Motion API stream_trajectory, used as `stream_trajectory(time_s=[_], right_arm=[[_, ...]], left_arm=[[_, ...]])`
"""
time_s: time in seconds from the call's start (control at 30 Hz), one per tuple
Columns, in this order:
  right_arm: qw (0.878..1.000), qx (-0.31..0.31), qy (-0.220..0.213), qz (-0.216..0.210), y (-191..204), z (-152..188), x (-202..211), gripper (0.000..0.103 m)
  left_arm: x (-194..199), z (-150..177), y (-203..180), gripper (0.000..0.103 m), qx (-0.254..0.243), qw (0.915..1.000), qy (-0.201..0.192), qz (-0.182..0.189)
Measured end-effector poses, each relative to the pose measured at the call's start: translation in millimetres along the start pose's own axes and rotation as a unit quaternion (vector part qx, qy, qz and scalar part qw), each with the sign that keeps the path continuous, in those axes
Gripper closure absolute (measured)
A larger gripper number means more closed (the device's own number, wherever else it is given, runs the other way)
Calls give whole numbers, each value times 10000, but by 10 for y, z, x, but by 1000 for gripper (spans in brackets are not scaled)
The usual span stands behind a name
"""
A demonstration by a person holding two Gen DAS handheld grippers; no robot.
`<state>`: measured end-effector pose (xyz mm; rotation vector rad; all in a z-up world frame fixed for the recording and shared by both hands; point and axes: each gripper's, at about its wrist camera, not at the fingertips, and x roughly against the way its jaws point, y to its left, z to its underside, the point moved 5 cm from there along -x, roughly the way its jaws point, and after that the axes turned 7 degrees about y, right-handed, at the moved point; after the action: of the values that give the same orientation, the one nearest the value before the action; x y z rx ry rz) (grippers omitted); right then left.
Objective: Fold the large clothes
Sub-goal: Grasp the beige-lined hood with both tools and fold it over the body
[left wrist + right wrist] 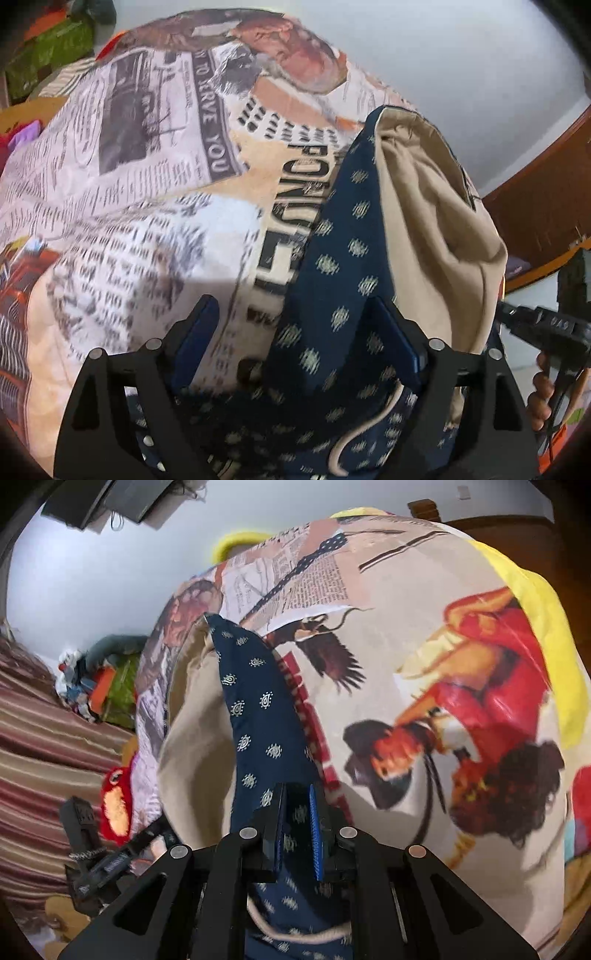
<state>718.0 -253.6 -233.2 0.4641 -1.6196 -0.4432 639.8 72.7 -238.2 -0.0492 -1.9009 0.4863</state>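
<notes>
Garment: my navy patterned garment (258,720), beige inside, hangs over the printed bedsheet (129,184), lifted to make the fold.
Right gripper (297,834): pressed together on the navy edge, carrying it.
Left gripper (291,332): spread wide, cloth between the fingers, not pinched.

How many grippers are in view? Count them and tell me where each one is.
2. The left gripper stands open around an edge of the navy patterned garment; the right gripper is shut on the same garment, above the printed bedspread. None appears hidden.
</notes>
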Motion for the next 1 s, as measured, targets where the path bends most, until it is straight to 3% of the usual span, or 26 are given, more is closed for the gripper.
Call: stream_trajectory(time_s=[0.1, 0.17, 0.23, 0.27, 0.33, 0.6, 0.73, 0.8, 1.0], right_arm=[[9997, 139, 113, 147, 27, -25, -123, 95], [9996, 214, 61, 184, 46, -31, -133, 94], [9991, 319, 34, 290, 80, -16, -154, 94], [9988, 360, 11, 342, 89, 5, -148, 94], [9978, 472, -60, 464, 136, 55, -143, 93], [9909, 1268, 435, 87, 408, 448, -22, 93], [9930, 1047, 540, -66, 324, 789, 95, 94], [9907, 1193, 651, 75, 301, 999, 83, 94], [9851, 1387, 952, 359, 195, 1636, 124, 94]], left_arm=[[-25, -25, -95, 19, -141, 9997, -99, -157], [-15, -14, -167, 32, -233, 9991, -112, -337], [33, 40, -294, 70, -371, 9990, -171, -161], [50, 59, -356, 75, -426, 9988, -177, -150], [86, 115, -468, 96, -635, 9972, -175, -348], [656, 478, -726, 98, -1212, 9925, 9, 134], [905, 872, -733, 98, -1450, 9881, 464, 200], [943, 1113, -678, 98, -1491, 9858, 763, 152], [713, 1766, -510, 98, -1555, 9725, 1736, -14]])
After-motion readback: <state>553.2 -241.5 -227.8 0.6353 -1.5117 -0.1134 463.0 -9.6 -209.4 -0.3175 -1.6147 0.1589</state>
